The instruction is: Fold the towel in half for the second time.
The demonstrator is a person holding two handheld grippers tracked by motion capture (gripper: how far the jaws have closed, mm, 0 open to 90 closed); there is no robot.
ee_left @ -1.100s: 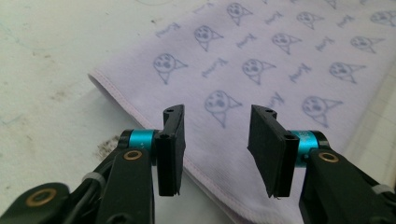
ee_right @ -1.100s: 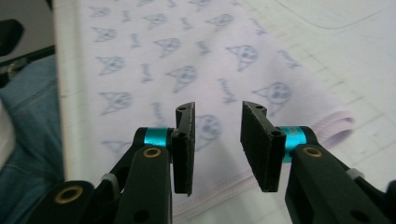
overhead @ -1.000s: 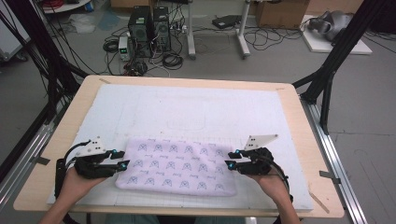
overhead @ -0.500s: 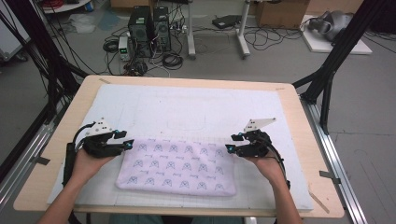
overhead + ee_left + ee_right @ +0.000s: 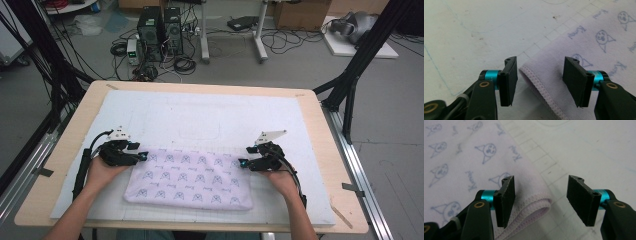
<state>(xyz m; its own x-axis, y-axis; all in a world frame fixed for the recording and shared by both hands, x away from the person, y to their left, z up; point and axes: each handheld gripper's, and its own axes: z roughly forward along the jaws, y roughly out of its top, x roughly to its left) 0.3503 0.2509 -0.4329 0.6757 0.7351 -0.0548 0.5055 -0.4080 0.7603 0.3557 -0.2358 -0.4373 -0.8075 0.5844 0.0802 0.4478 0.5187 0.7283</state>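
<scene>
- I see the folded lilac towel printed with small blue cartoon faces [image 5: 189, 176] lying flat on the white gridded mat [image 5: 200, 120], near the table's front edge.
- My left gripper [image 5: 142, 156] sits at the towel's far left corner; its jaws have just been opening, and the stitched corner [image 5: 536, 77] lies between them, unpinched.
- My right gripper [image 5: 242, 162] is at the far right corner, jaws likewise just opening, with the folded edge [image 5: 534, 205] loose between the pads.

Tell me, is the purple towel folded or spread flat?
Folded: the towel shows doubled hemmed layers at its corner by the right tongs.
</scene>
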